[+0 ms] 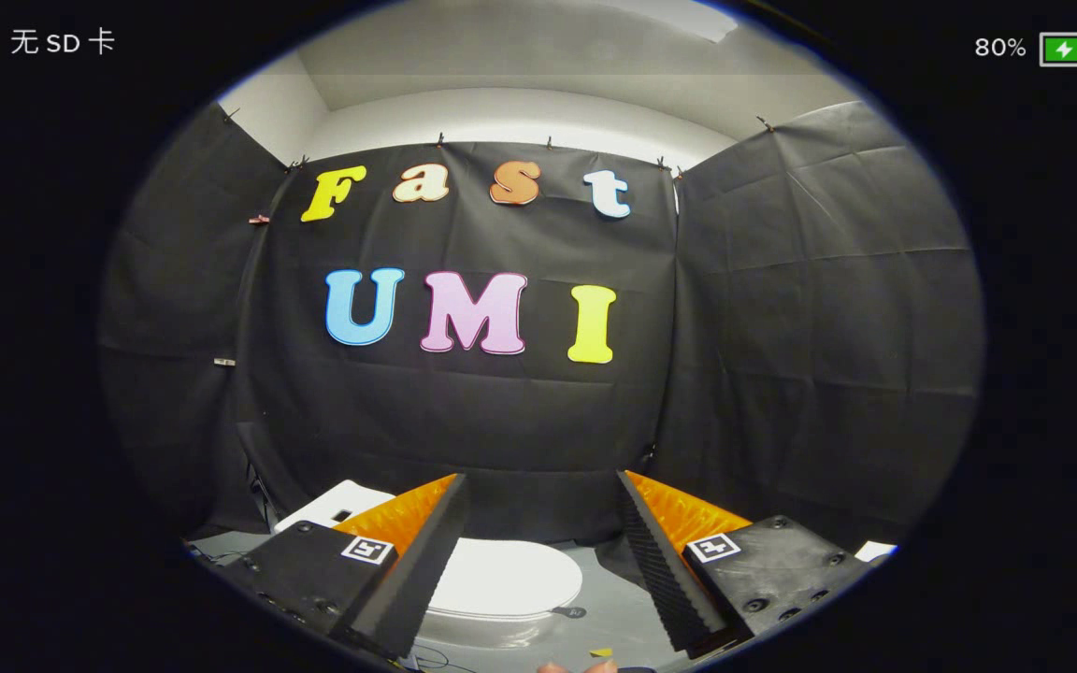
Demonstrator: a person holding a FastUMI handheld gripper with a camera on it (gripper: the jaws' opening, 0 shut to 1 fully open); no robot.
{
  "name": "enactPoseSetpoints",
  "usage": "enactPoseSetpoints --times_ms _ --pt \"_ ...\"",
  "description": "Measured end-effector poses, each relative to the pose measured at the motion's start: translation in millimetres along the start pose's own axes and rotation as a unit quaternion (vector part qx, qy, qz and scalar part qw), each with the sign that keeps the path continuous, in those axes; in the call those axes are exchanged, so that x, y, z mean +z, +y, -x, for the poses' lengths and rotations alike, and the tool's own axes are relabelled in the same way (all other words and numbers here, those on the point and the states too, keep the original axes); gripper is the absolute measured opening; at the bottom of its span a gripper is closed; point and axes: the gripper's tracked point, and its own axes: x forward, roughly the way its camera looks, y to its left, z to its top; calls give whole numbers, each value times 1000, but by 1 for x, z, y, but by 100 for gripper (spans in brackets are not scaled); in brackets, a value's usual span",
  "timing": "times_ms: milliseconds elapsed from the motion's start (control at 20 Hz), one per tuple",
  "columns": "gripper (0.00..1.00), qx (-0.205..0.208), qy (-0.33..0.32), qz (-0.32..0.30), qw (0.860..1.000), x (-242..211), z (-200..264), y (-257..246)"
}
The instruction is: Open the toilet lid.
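A white toilet with its lid point(506, 578) lying flat and closed sits low on the floor, seen between my two fingers and well below them. My gripper point(540, 486) is held high above it, pointing at the booth's back wall. Its fingers stand wide apart with nothing between them. A small dark tab point(568, 612) sits at the lid's near right rim. The left finger hides the left part of the lid.
A white box-like object point(333, 505), perhaps the cistern, stands behind the left finger. Grey floor point(618, 612) surrounds the toilet. A white scrap point(875, 551) lies at the far right. Black cloth walls close the booth on three sides.
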Motion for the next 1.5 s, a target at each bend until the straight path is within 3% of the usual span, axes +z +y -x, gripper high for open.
enactPoseSetpoints --times_ms 500,800,1250,1500 --pt "98 38 -32 12 999 -8 -25 16" --pt "98 65 -44 14 997 -38 -53 15" --pt "98 106 44 -40 993 -159 -112 -17" --pt "99 121 146 -113 975 -244 -144 -39"
